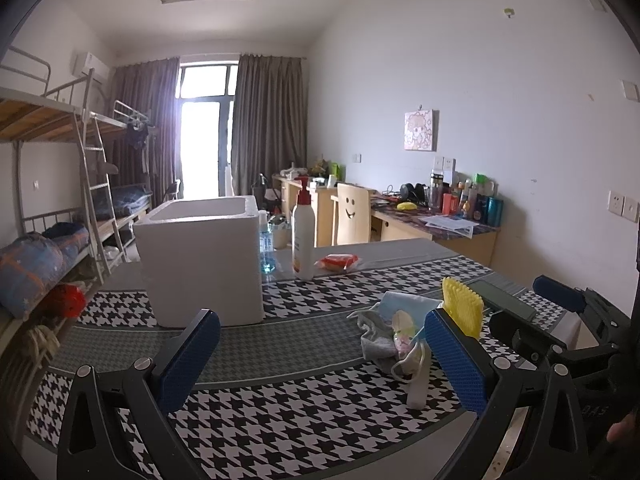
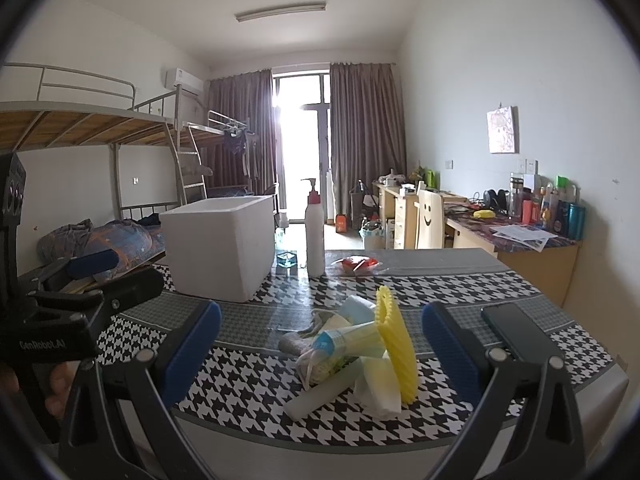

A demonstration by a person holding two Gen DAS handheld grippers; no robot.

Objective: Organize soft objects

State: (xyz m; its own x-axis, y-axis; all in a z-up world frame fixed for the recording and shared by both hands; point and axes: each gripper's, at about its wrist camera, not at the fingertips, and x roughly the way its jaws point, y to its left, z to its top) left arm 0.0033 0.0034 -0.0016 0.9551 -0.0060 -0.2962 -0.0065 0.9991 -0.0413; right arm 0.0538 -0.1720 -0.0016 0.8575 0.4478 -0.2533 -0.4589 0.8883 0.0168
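Observation:
A heap of soft things (image 2: 352, 344) lies near the front of the houndstooth table (image 2: 256, 364): a yellow foam net (image 2: 394, 340), face masks, a grey cloth and white foam pieces. In the left wrist view the same heap (image 1: 400, 332) sits right of centre with the yellow net (image 1: 462, 304) behind my right-hand finger. A white foam box (image 1: 200, 256) stands open-topped at the back left, also seen as the foam box (image 2: 218, 246). My left gripper (image 1: 320, 356) is open over bare tablecloth. My right gripper (image 2: 320, 350) is open, its fingers on either side of the heap.
A pump bottle (image 2: 315, 232), a blue glass bottle (image 1: 266, 248) and a red packet (image 1: 338, 262) stand behind the heap. A dark phone (image 2: 516, 332) lies at the right. The left gripper's body (image 2: 60, 312) fills the left edge. Bunk beds and desks line the room.

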